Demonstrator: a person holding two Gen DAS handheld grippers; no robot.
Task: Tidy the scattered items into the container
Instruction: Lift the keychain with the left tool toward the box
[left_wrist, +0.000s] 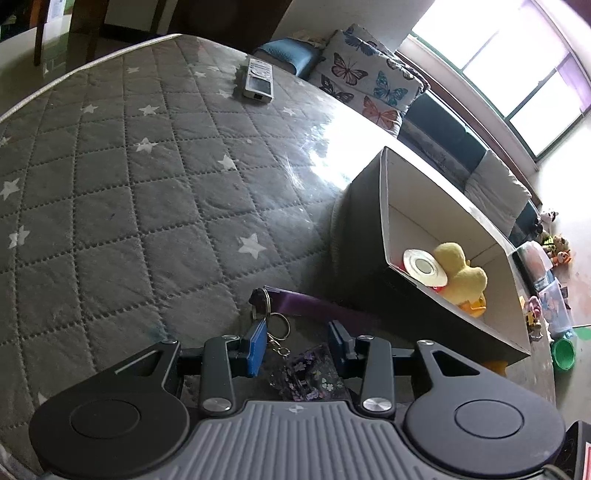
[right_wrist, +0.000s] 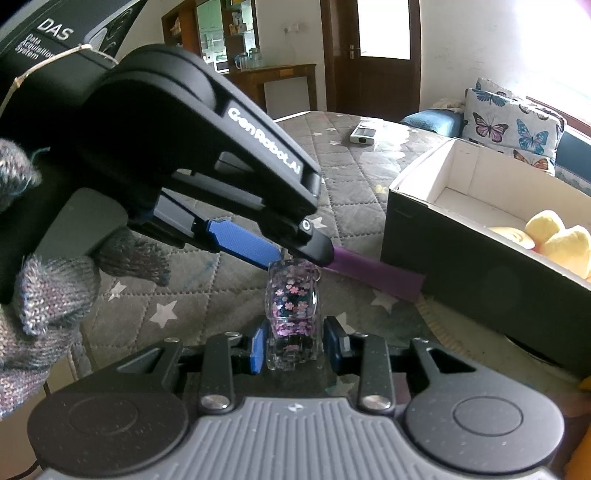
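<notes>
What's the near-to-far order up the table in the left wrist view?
Left gripper → glitter charm → key rings → purple strap → remote → butterfly pillow.

Window (left_wrist: 517, 66) glare, fisheye-warped edges

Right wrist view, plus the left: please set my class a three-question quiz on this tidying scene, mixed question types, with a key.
1. True or false: the yellow plush duck lies inside the box.
2. What sits between the right gripper fingers? A spoon; B glitter keychain charm; C battery.
3. Name the device lying on the star-patterned quilt, far from the box.
Key: 1 true; 2 B; 3 remote control.
</notes>
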